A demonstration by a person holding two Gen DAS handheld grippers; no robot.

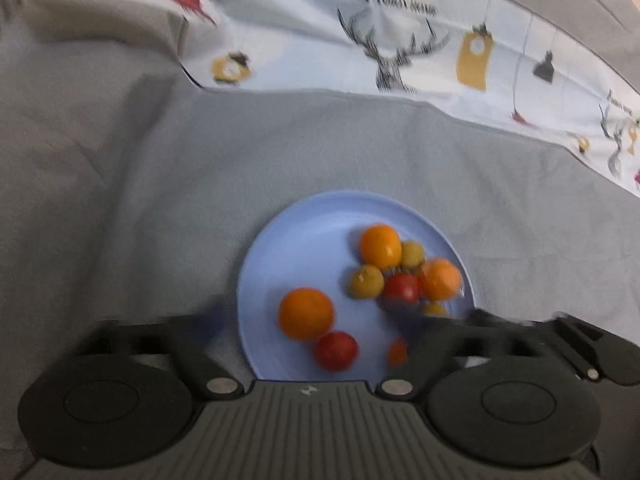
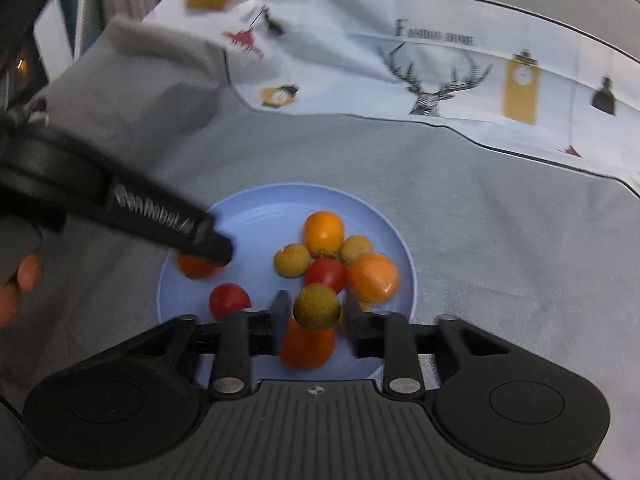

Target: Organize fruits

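Lying low in the frame centre, the fruits (image 2: 324, 258) fill our blue plate (image 2: 256, 212) on the grey cloth (image 2: 480, 220). Our right gripper (image 2: 316, 312) stands parted around a yellow-green fruit (image 2: 317, 306), not pressing; our left gripper (image 1: 320, 320) is spread wide.

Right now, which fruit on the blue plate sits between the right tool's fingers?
The speckled yellow-green round fruit; unlike the other fruits resting on the plate, it is framed by both fingers.
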